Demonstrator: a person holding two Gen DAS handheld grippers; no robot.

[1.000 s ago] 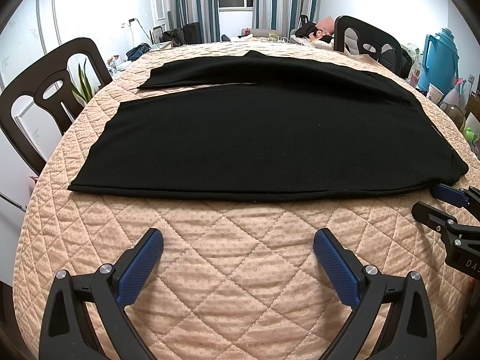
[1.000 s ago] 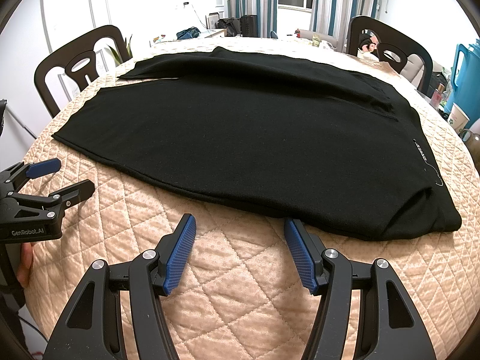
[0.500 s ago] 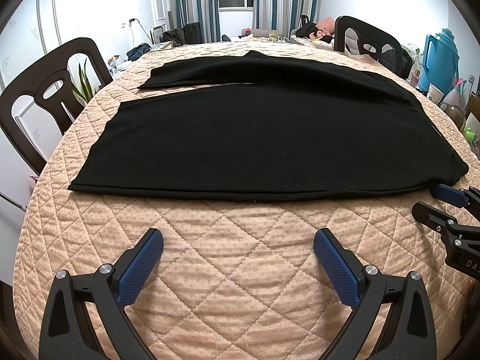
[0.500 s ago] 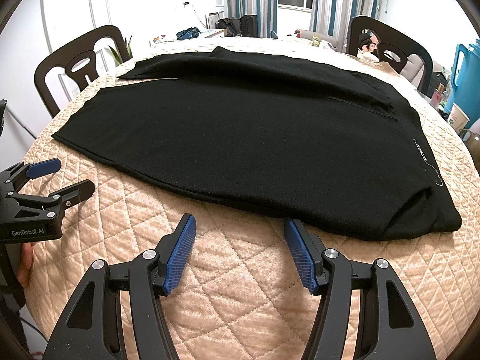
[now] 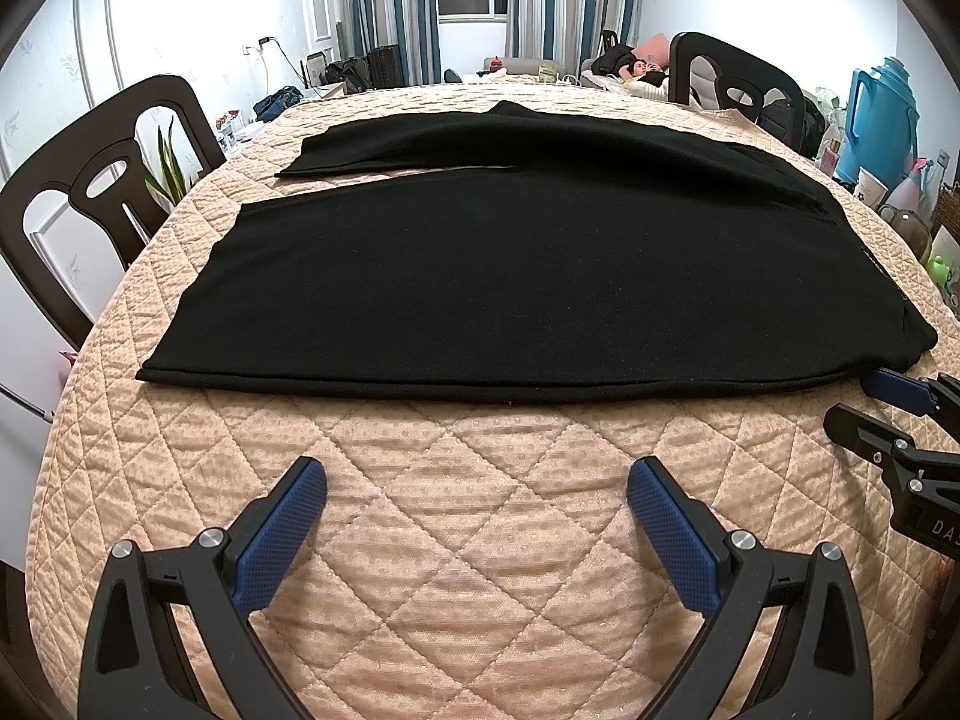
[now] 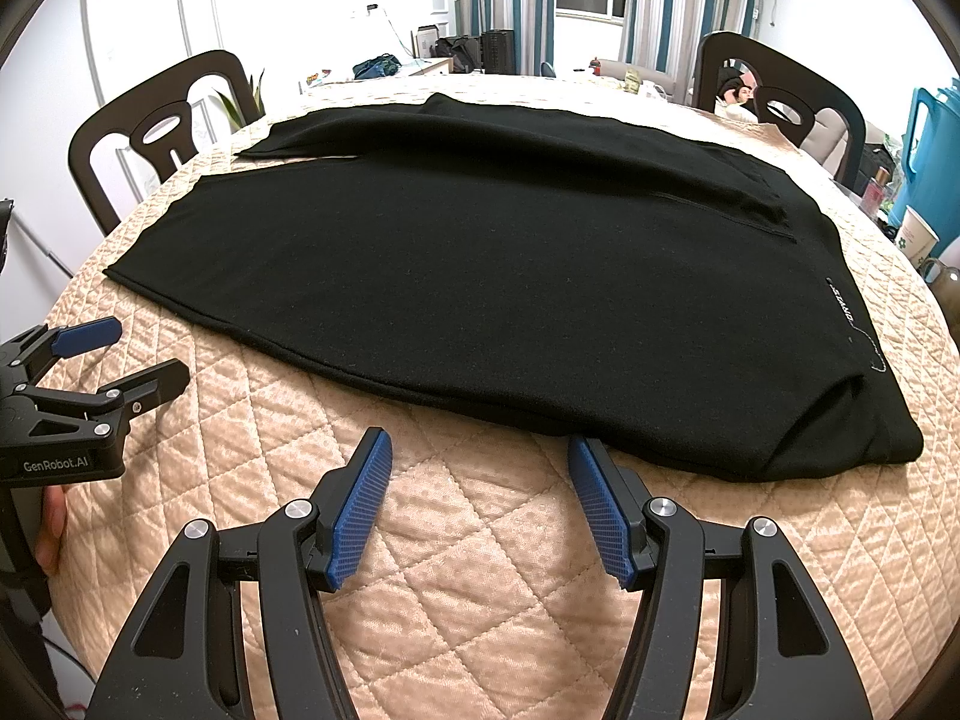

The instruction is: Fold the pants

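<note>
Nothing is seen to have changed over the last second: the pants (image 5: 528, 276) lie exactly where they lay, and both grippers are held in the same places as before. This is judged a pause before the first fold, with no part of the task yet done.

The black pants are spread flat on the worktop (image 5: 456, 540), which is covered by a quilted peach cloth. The waist is turned towards the right, where a small white label (image 6: 843, 303) can be made out, and the two legs run off to the left, the far leg lying a little apart from the near one at its hem. The near edge of the cloth is laid almost straight across both views.

The left gripper (image 5: 477, 495) is held low over bare quilt, well short of the near edge of the pants, with its jaws spread wide and nothing between them. The right gripper (image 6: 480, 468) is held closer in, its blue fingertips (image 6: 591, 462) just beside the near edge by the waist end; whether the edge is touched cannot be told. Its jaws are likewise parted and empty. Each gripper is seen from the side in the other's view, level with the worktop and pointed at the garment.

A grasp on the near edge is judged the likely next step, so that one leg may be carried over the other
</note>
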